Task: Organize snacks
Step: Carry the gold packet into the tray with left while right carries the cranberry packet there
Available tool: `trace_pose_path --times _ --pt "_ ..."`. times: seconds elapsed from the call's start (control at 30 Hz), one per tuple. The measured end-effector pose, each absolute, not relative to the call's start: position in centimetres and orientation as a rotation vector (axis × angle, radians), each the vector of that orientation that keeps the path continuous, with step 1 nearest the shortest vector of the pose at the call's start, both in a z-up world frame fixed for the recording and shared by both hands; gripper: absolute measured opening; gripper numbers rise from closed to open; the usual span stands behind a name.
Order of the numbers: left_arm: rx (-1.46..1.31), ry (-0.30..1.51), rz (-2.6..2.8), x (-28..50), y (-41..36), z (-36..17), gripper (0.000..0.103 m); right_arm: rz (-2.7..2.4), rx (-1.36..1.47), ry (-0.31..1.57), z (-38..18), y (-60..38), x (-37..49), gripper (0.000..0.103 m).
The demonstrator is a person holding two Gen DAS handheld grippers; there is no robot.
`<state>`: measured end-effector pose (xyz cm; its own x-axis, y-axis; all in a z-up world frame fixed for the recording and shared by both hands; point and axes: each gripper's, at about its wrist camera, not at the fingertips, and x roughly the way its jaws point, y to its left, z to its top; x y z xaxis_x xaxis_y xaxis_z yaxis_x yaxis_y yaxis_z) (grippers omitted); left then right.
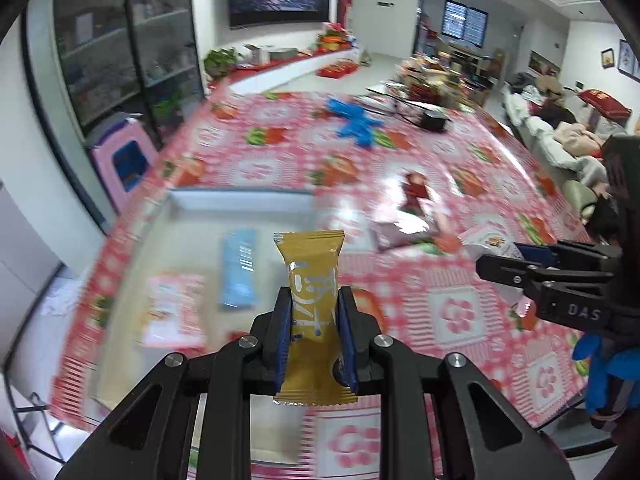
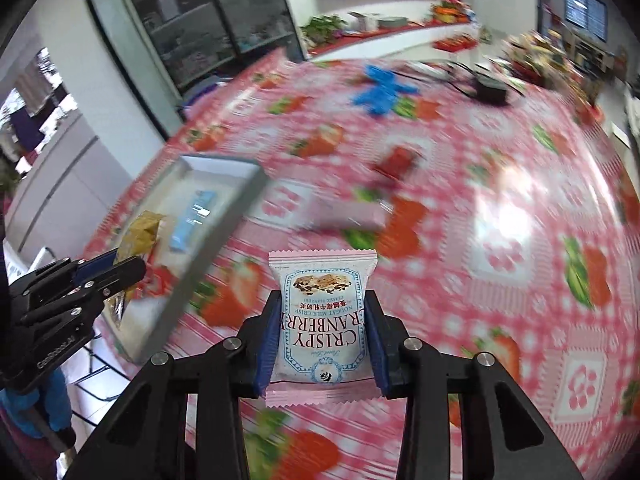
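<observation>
Two snacks are in play right now: a mustard-yellow packet (image 1: 314, 312) is clamped between the fingers of the left gripper (image 1: 314, 320), standing upright with its crimped top edge poking well above the fingertips, and a pink-edged cranberry nougat packet (image 2: 323, 328) is pinched the same way in the right gripper (image 2: 323, 340) (label reads upside down from that camera). The yellow one hangs over a shallow grey tray (image 1: 240, 196) sitting on the left part of the worktop (image 1: 460, 312), which is covered in a red and pink strawberry-print cloth. Inside the tray there's a light blue packet (image 1: 239, 268) lying flat, and next to it, closer to the left side, a pink and white packet (image 1: 174, 308). Out on the cloth to the right of the tray are a pale pink packet (image 1: 404, 228) and a dark red one (image 1: 416, 190) just behind it, both pretty blurry. The right gripper is held above the cloth, to the right of the tray and apart from it. Farther back on the worktop there's a blue thing that looks like a crumpled glove (image 1: 356, 120) and a small black box (image 1: 432, 120) with a cable, well apart from the snacks.
</observation>
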<state>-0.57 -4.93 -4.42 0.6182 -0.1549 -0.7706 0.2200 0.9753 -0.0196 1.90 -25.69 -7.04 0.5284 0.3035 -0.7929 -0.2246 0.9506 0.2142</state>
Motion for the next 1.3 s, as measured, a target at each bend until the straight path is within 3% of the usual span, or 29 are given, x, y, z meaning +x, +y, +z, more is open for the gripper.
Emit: trace_pose_path --times 0.53,1.1,1.13,1.17,1.23,1.27,1.3 --pt "0.030 0.930 -0.036 3.8 4.0 -7.3 0.024 0.521 -0.074 0.967 -5.1 -10.6 8.9 0.040" --pt "0.070 0.994 0.011 6.3 3.8 -11.9 0.027 0.511 -0.046 1.106 -10.8 -7.6 13.1 0.041" --pt "0.081 0.992 0.017 6.2 3.7 -11.9 0.035 0.510 -0.041 1.116 -11.2 -7.7 13.2 0.041" --pt "0.091 0.992 0.023 6.2 3.5 -12.0 0.055 0.511 -0.039 1.123 -11.4 -7.7 13.2 0.041" --pt "0.103 0.982 0.038 6.0 3.2 -12.0 0.085 0.512 -0.031 1.139 -11.7 -7.9 13.3 0.046" --pt "0.115 0.957 0.044 5.6 3.0 -11.8 0.085 0.509 -0.028 1.140 -11.7 -8.1 13.3 0.052" --pt "0.125 0.951 0.045 5.4 2.9 -11.7 0.085 0.504 -0.026 1.136 -11.6 -8.3 13.2 0.066"
